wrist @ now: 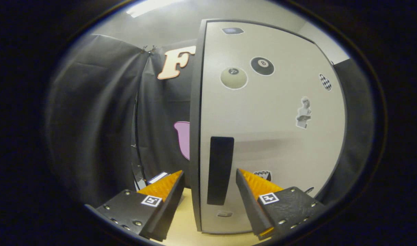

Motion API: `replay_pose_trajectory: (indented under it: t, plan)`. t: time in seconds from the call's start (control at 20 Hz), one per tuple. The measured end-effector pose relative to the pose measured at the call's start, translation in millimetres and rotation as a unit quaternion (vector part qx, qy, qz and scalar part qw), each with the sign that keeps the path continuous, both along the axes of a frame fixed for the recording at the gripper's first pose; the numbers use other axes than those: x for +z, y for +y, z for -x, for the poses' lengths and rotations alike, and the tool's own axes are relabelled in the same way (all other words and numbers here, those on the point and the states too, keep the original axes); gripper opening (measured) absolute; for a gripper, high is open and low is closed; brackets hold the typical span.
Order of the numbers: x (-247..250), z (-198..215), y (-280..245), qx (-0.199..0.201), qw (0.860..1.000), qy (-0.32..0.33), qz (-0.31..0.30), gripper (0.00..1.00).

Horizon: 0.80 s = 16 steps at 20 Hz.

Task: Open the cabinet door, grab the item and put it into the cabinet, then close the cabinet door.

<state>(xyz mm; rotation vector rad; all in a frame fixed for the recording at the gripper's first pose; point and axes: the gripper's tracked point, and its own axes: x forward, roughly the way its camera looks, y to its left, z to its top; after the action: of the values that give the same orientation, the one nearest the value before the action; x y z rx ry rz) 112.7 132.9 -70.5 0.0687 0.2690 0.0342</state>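
I hold the claw with its 2 fingers apart, gripping nothing. The closed cabinet door stands at 12 o'clock. Its dark handle runs upright between the fingers, just ahead. I cannot spot the item.

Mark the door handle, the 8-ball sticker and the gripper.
handle (220,170): gripper view, middle of the dark vertical recess.
8-ball sticker (262,66): gripper view, its centre.
gripper (210,176): gripper view, open, midway between fingertips, straddling the door edge.
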Motion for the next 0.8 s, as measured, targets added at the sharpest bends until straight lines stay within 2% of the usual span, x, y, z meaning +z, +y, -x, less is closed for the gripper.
replay_pose_trajectory:
  t: [0.05, 0.4, 0.65, 0.75, 0.8]
  plan:
    - [-1, -2, 0, -0.005, 1.0, 0.001, 0.002, 0.85]
    - [-11, -18, -1, -0.025, 1.0, 0.004, 0.017, 0.85]
    - [-9, -20, -7, -0.047, 0.998, -0.01, 0.044, 0.68]
    - [-11, -21, -6, -0.043, 0.998, -0.012, 0.047, 0.66]
    - [-12, -22, -17, -0.063, 0.996, -0.012, 0.063, 0.66]
